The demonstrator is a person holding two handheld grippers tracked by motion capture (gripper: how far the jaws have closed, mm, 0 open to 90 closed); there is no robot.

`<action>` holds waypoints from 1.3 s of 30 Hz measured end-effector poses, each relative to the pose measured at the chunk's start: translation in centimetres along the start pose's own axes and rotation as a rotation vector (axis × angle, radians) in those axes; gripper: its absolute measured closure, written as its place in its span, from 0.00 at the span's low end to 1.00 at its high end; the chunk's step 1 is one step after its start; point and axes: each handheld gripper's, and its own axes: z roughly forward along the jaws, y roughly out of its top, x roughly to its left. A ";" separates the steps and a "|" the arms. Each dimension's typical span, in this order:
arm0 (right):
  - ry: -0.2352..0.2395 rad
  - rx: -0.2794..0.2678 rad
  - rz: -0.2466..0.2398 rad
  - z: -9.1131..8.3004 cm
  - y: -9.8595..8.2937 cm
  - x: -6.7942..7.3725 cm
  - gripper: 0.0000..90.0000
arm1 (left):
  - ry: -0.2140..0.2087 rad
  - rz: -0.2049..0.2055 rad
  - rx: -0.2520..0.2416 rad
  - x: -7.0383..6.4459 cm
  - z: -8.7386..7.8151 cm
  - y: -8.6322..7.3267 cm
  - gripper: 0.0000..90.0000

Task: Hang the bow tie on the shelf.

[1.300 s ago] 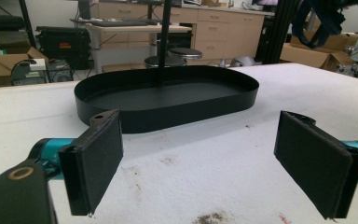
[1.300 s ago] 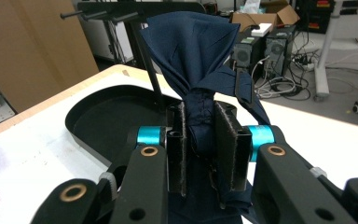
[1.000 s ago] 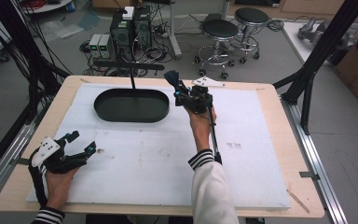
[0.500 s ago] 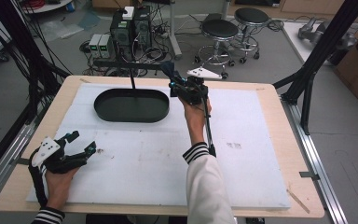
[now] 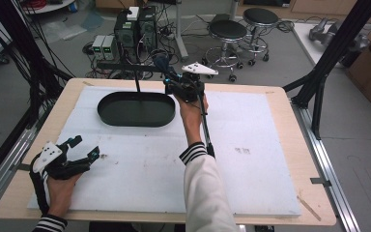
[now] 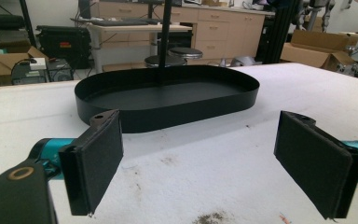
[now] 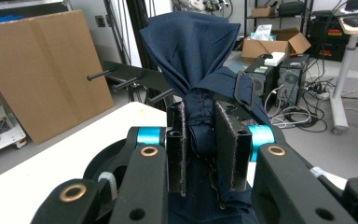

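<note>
High view, white table [image 5: 251,159], lab floor; right claw [image 7: 200,140] clamping navy umbrella [image 7: 191,46], left claw [image 6: 200,163] wide, empty

Lower part of the folded navy umbrella [image 7: 200,60] hidden behind the right hand-held gripper [image 7: 200,149] and its pads.
</note>
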 end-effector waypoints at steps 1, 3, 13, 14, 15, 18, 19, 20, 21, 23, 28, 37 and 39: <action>0.000 0.000 0.000 0.0 0.0 0.0 0.83 | 0.001 0.000 0.000 0.0 0.0 0.0 0.18; 0.002 -0.002 0.005 0.4 0.0 0.2 0.83 | 0.001 -0.001 -0.001 0.0 0.0 0.0 0.18; -0.016 0.012 -0.004 2.1 -0.8 1.1 0.83 | 0.000 0.000 0.001 0.0 0.0 0.0 0.18; -0.017 0.009 -0.003 2.4 -1.0 1.3 0.83 | 0.000 0.000 0.000 0.0 0.0 0.0 0.18; -0.020 0.008 0.000 2.5 -1.0 1.3 0.83 | 0.000 0.000 0.001 0.0 0.0 0.0 0.18; -0.022 0.006 0.004 2.8 -1.2 1.3 0.83 | 0.002 -0.003 -0.002 0.0 0.0 0.0 0.18; -0.026 0.010 0.010 2.8 -1.2 1.3 0.83 | 0.002 -0.003 -0.002 0.0 0.0 0.0 0.18; -0.026 0.010 0.010 2.8 -1.2 1.3 0.83 | 0.002 -0.003 -0.002 0.0 0.0 0.0 0.18; -0.026 0.006 0.019 3.0 -1.3 1.3 0.83 | 0.003 -0.005 -0.003 0.0 0.0 0.0 0.18; -0.030 0.000 0.023 3.2 -1.5 1.4 0.83 | 0.003 -0.004 -0.003 0.0 0.0 0.0 0.18; -0.036 0.009 0.032 3.7 -1.8 1.4 0.83 | 0.002 -0.003 -0.002 0.0 0.0 0.0 0.18; -0.041 0.025 0.038 4.5 -2.2 1.5 0.83 | 0.002 -0.003 -0.001 0.0 0.0 0.0 0.18; -0.039 0.025 0.039 4.7 -2.3 1.5 0.83 | 0.003 -0.004 -0.002 0.0 0.0 0.0 0.18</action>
